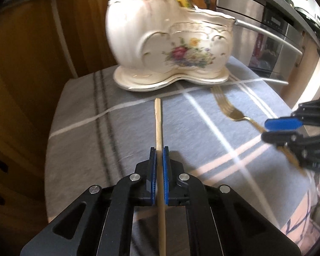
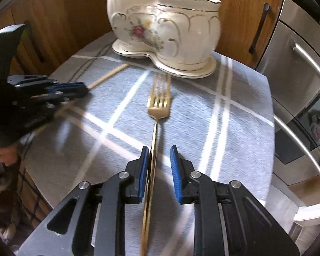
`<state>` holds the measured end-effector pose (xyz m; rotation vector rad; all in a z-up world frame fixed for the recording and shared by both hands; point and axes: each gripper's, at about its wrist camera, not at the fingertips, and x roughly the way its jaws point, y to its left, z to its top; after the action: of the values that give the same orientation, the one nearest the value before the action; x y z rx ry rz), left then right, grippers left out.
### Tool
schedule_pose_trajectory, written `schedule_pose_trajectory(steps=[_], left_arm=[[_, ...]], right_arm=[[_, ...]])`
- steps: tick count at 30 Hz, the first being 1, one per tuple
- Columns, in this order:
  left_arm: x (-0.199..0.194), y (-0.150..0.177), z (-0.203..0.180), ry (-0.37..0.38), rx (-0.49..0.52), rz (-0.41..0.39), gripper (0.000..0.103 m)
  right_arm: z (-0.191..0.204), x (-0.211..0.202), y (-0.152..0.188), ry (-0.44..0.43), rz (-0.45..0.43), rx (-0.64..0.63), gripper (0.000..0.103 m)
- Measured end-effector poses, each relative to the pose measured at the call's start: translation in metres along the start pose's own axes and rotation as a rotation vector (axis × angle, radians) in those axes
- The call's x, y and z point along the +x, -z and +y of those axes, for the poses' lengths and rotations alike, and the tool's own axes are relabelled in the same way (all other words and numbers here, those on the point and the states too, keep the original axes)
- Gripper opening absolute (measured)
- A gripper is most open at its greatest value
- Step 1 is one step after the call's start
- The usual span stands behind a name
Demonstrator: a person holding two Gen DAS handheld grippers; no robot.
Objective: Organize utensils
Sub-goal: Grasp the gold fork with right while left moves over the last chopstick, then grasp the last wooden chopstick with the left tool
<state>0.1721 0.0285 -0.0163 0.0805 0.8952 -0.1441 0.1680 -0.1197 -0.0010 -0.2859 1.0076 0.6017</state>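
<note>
The left hand-held gripper (image 1: 159,151) has its blue pads closed on a wooden stick (image 1: 158,119), which lies on the counter (image 1: 85,115) with its long axis running from 6 to 12 o'clock in the left wrist view, its far tip pointing at the ceramic holder (image 1: 160,42) at 12. The right hand-held gripper (image 2: 159,152) straddles the gold fork (image 2: 159,106): the handle runs between the jaws, against the left pad, with a clear gap to the right pad, so the fork is not yet clamped. The fork also lies 6 to 12 in the right wrist view, tines toward the holder (image 2: 170,32) at 12.

Each utensil sits directly under its own gripper, both tilted steeply down toward the cloth. Judging from this, the right jaws need to close before either piece is lifted toward the holder, which already holds other utensils.
</note>
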Motion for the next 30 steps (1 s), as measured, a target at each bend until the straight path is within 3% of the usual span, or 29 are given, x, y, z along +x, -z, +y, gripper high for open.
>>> schedule_pose_trajectory(steps=[8, 12, 24, 30], left_arm=[[-0.001, -0.004, 0.012, 0.032, 0.02, 0.058, 0.007], [0.0, -0.006, 0.008, 0.018, 0.071, 0.096, 0.008], [0.002, -0.015, 0.008, 0.037, 0.119, 0.199, 0.016], [-0.001, -0.013, 0.008, 0.04, 0.127, 0.205, 0.013]], right_arm=[[-0.004, 0.011, -0.019, -0.014, 0.024, -0.04, 0.02], [-0.001, 0.006, -0.015, -0.04, 0.045, -0.08, 0.007], [-0.007, 0.013, -0.028, -0.062, 0.168, -0.159, 0.008], [-0.011, 0.01, -0.024, -0.092, 0.148, -0.127, 0.008]])
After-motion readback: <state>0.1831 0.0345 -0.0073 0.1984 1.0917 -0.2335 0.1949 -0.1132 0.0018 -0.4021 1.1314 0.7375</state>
